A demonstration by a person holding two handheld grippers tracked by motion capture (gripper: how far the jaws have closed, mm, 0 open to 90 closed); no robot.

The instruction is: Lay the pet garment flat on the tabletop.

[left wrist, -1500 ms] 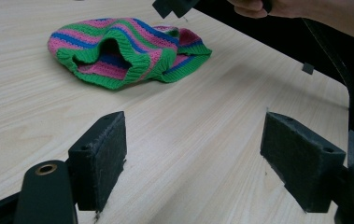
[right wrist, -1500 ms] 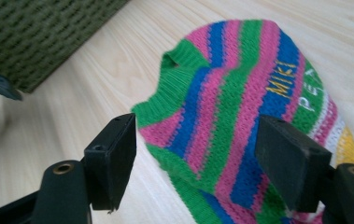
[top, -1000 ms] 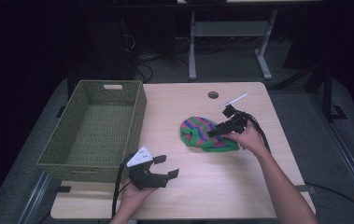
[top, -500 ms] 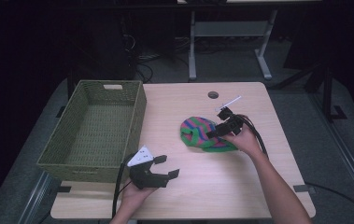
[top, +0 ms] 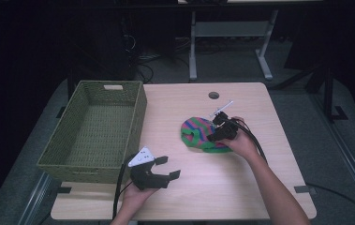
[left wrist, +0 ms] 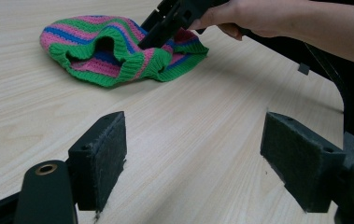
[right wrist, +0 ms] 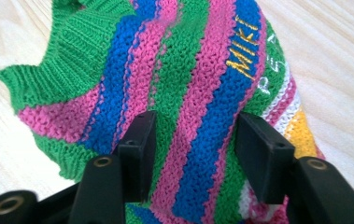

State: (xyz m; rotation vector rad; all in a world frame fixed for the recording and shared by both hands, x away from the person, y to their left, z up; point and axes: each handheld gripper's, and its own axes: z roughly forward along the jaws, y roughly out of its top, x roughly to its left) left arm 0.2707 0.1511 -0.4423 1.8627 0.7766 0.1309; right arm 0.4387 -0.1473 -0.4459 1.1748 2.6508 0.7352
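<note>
right gripper view: my right hand-held gripper (right wrist: 191,154) has just been closing, jaws half-shut astride the striped knit hat (right wrist: 174,88), which lies on the table (top: 259,183), basket (top: 62,150) at nine o'clock; lift and drop remain.

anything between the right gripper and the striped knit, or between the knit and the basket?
Nothing visible. The right gripper is down on the striped knit, jaws just closing with a fold of it between them. The table between the knit and the basket is bare; the left gripper sits nearer the front edge, off that path.
</note>
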